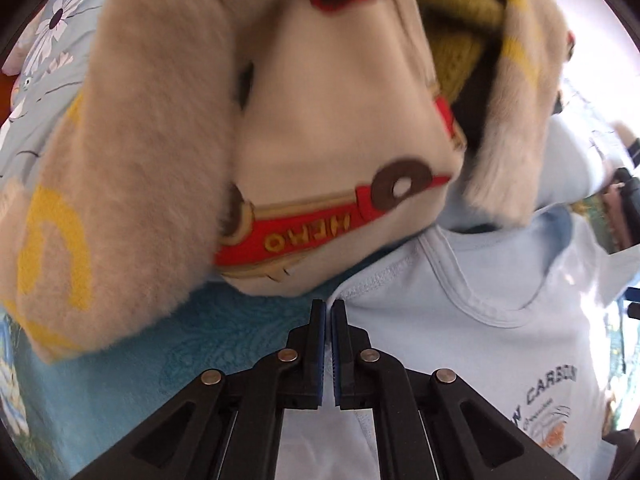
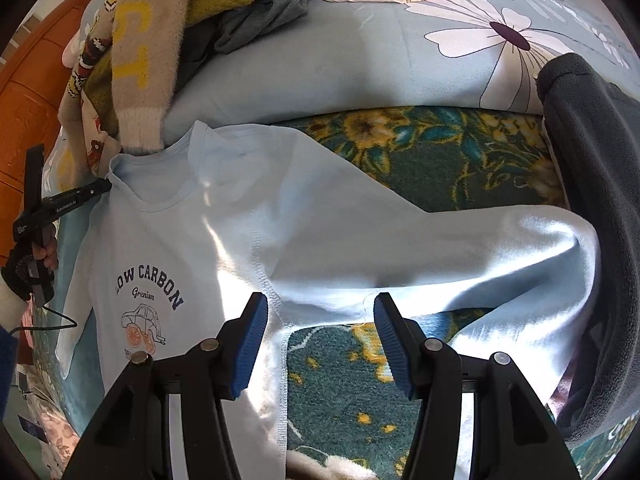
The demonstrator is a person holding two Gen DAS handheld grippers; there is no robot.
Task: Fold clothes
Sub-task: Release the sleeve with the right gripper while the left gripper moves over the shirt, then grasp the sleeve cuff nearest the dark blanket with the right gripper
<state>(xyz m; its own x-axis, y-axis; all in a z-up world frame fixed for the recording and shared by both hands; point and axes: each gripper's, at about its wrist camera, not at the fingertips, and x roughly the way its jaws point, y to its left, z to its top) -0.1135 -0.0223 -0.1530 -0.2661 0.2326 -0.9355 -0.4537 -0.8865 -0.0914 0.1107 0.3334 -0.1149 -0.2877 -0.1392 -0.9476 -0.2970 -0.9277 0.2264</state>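
Left gripper (image 1: 328, 308) is clamped down to a sliver, pads pinching the shoulder edge of the pale blue sweatshirt (image 2: 188, 240) right beside the neckline (image 1: 472, 280). In my right wrist view the same gripper (image 2: 102, 188) sits at the shirt's left shoulder, held by a hand (image 2: 34, 264) in a dark glove.

Right gripper (image 2: 320, 320) stands about half open, nothing between the pads. It hovers over the armpit seam where the sleeve (image 2: 440, 248) meets the body; whether a pad touches cloth I can't tell.

The sweatshirt lies face up, "LOW CARBON" print (image 2: 150, 292) readable, on a teal floral blanket (image 2: 420, 152). Its sleeve runs out to the right, and its far end folds back against a dark grey fleece (image 2: 592, 184). That fleece blocks the right edge.

A pile of clothes (image 2: 132, 52) crowds the upper left: a fuzzy beige knit with yellow letters (image 1: 132, 160), a cream car-print piece (image 1: 332, 152) and an olive knit (image 1: 452, 36). The beige knit overlaps the collar edge. Very tight for the left gripper there.

Open room: bare blanket above the sleeve and a patch below it, between the body's side seam and the sleeve. The blue flowered sheet (image 2: 400, 52) beyond is clear up to the pile.
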